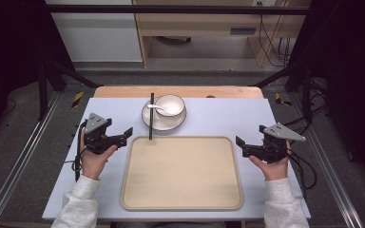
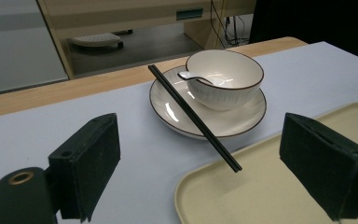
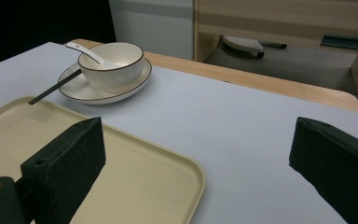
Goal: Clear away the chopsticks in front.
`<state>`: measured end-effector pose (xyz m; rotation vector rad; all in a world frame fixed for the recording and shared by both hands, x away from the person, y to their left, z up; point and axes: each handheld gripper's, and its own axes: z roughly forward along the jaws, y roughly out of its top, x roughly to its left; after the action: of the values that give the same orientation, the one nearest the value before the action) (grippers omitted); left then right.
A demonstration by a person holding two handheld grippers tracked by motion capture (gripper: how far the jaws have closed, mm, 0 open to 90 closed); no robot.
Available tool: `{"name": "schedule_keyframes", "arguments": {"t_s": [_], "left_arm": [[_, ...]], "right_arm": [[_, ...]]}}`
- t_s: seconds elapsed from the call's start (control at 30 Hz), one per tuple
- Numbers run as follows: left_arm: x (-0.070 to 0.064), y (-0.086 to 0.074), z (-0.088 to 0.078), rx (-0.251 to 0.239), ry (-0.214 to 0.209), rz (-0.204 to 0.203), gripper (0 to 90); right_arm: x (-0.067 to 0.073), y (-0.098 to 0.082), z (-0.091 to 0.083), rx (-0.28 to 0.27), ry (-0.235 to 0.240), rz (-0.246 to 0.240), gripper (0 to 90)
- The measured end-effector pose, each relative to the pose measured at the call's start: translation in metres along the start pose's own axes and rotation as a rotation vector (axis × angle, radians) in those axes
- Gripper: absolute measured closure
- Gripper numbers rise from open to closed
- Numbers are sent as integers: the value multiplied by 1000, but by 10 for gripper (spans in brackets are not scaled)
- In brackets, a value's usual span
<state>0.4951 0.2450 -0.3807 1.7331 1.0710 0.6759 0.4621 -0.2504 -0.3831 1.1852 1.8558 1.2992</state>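
The left hand-held gripper [image 1: 123, 134] hovers with its jaws spread wide and nothing between them, just beside the left edge of the empty beige plastic tray [image 1: 181, 204] on the pale blue desk [image 1: 228, 116]. The pair of black chopsticks [image 1: 151, 116] lies ahead and slightly to its right, long axis running away from the person, far end propped on the white dark-rimmed saucer [image 1: 154, 124] under the white ribbed bowl [image 1: 170, 105] with its white ceramic spoon [image 1: 155, 107], near end over the tray's far rim. The right hand-held gripper [image 1: 241, 146], equally wide and empty, sits by the tray's right edge, well apart from the chopsticks, so I judge the left one better placed to reach them.
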Motion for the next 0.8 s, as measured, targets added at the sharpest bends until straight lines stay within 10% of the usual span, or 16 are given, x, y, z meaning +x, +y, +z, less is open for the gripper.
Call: {"name": "schedule_keyframes", "arguments": {"t_s": [0.8], "left_arm": [[-7,38,45,6,-4,31,139]], "right_arm": [[2,-1,4,11,3,-7,34]]}}
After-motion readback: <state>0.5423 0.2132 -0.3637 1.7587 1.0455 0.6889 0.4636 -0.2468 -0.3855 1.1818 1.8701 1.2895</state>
